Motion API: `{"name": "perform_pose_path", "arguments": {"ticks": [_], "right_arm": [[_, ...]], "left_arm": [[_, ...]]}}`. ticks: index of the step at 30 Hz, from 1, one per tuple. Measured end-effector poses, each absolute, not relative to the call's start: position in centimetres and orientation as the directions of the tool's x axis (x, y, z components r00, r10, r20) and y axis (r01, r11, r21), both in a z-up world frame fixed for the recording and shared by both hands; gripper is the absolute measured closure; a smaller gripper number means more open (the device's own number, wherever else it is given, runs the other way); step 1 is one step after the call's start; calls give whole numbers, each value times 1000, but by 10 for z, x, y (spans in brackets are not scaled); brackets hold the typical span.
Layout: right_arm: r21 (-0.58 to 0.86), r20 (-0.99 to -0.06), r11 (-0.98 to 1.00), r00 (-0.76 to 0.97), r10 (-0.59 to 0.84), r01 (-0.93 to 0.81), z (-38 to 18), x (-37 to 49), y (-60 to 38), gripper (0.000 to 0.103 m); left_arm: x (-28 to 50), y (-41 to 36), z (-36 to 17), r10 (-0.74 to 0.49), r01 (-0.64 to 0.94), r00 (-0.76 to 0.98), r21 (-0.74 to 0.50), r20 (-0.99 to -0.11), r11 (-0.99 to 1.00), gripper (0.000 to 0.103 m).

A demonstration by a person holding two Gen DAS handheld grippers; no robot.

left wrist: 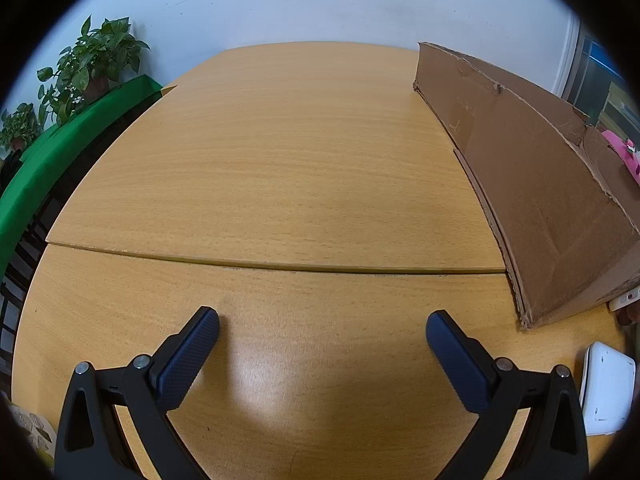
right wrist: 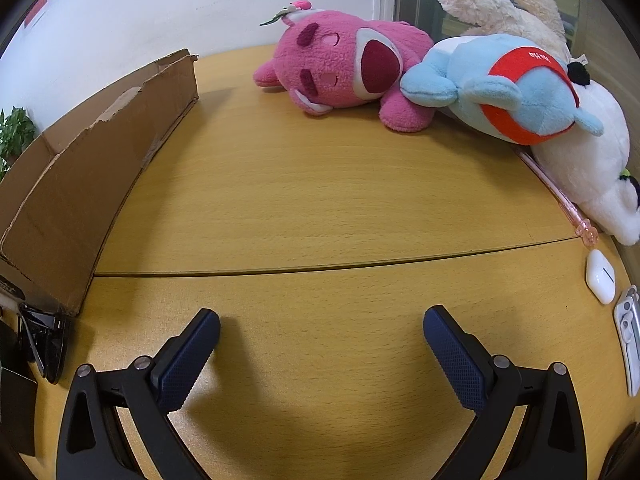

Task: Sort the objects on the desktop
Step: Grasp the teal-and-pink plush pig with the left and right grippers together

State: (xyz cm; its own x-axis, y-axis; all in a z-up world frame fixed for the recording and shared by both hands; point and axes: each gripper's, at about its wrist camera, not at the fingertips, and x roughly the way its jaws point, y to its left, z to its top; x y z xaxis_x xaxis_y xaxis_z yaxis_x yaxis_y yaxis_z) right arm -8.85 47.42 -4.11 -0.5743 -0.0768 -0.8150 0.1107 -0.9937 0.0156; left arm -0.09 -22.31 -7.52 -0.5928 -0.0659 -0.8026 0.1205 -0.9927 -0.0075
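My left gripper [left wrist: 322,328] is open and empty over bare wooden table [left wrist: 280,160]. A cardboard box [left wrist: 532,184] stands to its right; a white device [left wrist: 606,388] lies at the near right. My right gripper [right wrist: 321,326] is open and empty, low over the table. Ahead of it lie a pink plush bear [right wrist: 340,64], a blue plush with a red band [right wrist: 504,88], a white plush [right wrist: 592,168] and a cream plush [right wrist: 504,4]. A pink pen [right wrist: 560,196], a white earbud case [right wrist: 600,276] and a silver clip-like item [right wrist: 628,332] lie at the right. The box [right wrist: 80,184] stands at the left.
Black sunglasses [right wrist: 44,340] and a dark flat object [right wrist: 16,412] lie at the near left of the right wrist view. Potted plants [left wrist: 92,60] stand on a green-covered surface [left wrist: 60,152] beyond the table's left edge. A seam [left wrist: 280,264] crosses the tabletop.
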Motion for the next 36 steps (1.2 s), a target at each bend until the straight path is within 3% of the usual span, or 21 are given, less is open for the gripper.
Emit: {"name": "perform_pose_path", "arguments": {"ticks": [5,10,14,17,21,24,27,32,35,36], "right_arm": [[24,-886,-997,-461,-58,79,-38,-86,461,0],[133,-803,-982,-567,-185,131,10,-19,427,0],[253,-706,-912,-582,-402,323,59,34,368,0],[300,-667,-817,-504,-548,492,81,59,300,0],[360,-646,-699,-375,-665,618,74,79,215,0],[389,-698,-658,-260,-667,645,43,84,156,0],[275,-770,-728,-310,-558,628,18,89,130,0],[311,-791,-688,-223,-570,656,-1,105,131,2],[300,-795,-656,-199,-573,693,-1,128,133,16],[310,-793,-648,-186,-580,696,3,137,136,16]], "left_arm": [[2,-220,-74,-75,132,-590,-4,-804,-991,0],[34,-202,-61,-48,133,-591,-38,-805,-990,3],[77,-173,-7,43,75,-688,-130,-725,-989,3],[112,-147,41,205,-41,-761,-269,-615,-962,2],[137,-119,67,365,-165,-774,-392,-518,-905,2],[140,-101,68,424,-199,-734,-429,-530,-881,2],[142,-91,63,439,-202,-711,-438,-550,-876,2],[126,-79,47,485,-219,-648,-466,-588,-857,2],[122,-63,29,517,-240,-597,-478,-613,-845,2],[117,-58,21,526,-241,-573,-484,-628,-841,2]]}}
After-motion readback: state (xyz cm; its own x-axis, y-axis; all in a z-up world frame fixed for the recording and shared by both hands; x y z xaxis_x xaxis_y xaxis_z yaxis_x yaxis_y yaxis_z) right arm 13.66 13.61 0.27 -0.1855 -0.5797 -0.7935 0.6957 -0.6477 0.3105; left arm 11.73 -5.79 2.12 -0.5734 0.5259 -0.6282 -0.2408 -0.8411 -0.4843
